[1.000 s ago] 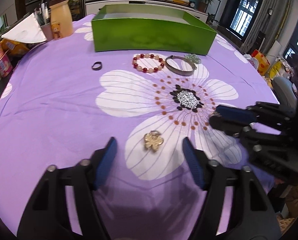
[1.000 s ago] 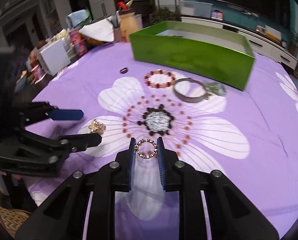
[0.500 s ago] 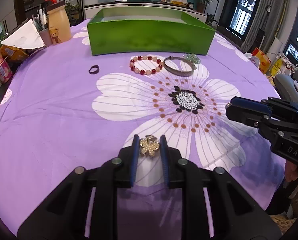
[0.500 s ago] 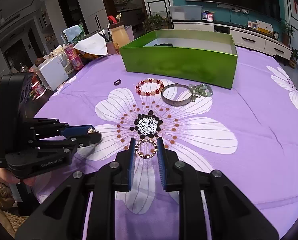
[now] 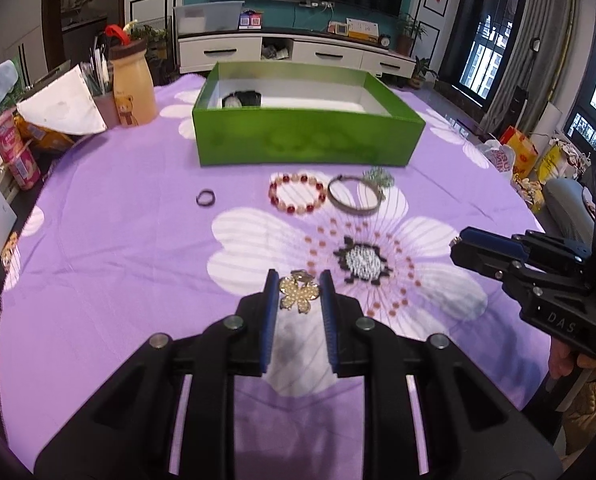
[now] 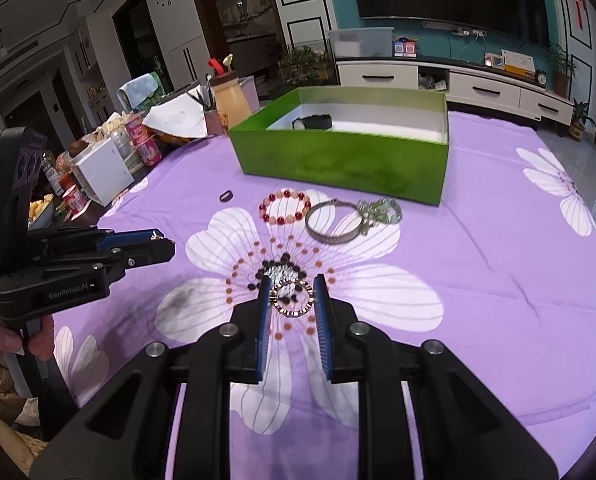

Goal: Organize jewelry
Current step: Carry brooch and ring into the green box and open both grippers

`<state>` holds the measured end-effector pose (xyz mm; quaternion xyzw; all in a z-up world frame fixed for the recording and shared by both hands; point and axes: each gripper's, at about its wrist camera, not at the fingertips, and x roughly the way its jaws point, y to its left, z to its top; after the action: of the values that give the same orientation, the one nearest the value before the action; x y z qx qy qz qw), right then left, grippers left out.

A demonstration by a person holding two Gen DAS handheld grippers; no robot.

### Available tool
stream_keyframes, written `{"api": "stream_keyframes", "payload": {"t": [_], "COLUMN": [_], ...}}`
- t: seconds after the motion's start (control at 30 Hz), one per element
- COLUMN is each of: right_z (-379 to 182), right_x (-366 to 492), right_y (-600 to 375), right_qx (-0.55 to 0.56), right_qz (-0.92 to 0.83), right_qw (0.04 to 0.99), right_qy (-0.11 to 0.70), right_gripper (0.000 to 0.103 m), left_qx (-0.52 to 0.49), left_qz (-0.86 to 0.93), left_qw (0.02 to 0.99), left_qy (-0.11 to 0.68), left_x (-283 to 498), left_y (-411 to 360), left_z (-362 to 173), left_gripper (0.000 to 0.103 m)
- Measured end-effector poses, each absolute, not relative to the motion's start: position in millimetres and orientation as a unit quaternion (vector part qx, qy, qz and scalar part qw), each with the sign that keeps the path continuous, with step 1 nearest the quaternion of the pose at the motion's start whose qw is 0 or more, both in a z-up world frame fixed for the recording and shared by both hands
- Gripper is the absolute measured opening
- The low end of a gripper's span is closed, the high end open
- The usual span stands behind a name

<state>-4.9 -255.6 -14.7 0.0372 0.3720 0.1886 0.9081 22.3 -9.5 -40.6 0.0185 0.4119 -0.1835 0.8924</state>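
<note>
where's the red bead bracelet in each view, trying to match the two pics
Left wrist view: the red bead bracelet lies on the cloth above centre, just left of the metal bangle.
Right wrist view: the same bracelet sits slightly left of centre, again left of the bangle.
Shared landmark: the green box right behind it.

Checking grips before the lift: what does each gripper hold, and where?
Left gripper: gold flower brooch, by its side petals. Right gripper: gold ring, across its rim.

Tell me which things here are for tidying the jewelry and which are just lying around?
For the job: gold flower brooch, gold ring, bead bracelet, silver bangle, small dark ring, green box.

Just lying about: bear bottle, pink cans, white box.
</note>
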Motion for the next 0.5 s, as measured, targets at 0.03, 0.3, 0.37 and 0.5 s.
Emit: {"api": "stream_keyframes", "payload": {"t": [0.03,0.3,0.37,0.5], "right_z": [-13.1,7.5,13.5,24.8], "right_x": [-4.1,13.4,18.9,33.4], "right_y": [-256.0,-268.8,-272.1,-279.2], "right_qx": [0.037,0.04,0.042,0.048], "right_qz": [0.187,0.169,0.165,0.157], "right_qw": [0.909,0.921,0.924,0.93], "right_qy": [0.37,0.349,0.342,0.329], "right_gripper": [0.021,0.021,0.021,0.021], "left_qx": [0.018,0.014,0.016,0.011], "left_qz": [-0.182,-0.178,-0.177,-0.175], "left_qw": [0.893,0.904,0.906,0.907], "left_qy": [0.411,0.388,0.384,0.383], "left_x": [26.0,52.4,60.8,81.5], "left_y": [-10.8,-19.1,-22.6,-30.0], "left_z": [-37.6,-13.2,-8.2,-1.7], "left_gripper": [0.02,0.02,0.02,0.02]}}
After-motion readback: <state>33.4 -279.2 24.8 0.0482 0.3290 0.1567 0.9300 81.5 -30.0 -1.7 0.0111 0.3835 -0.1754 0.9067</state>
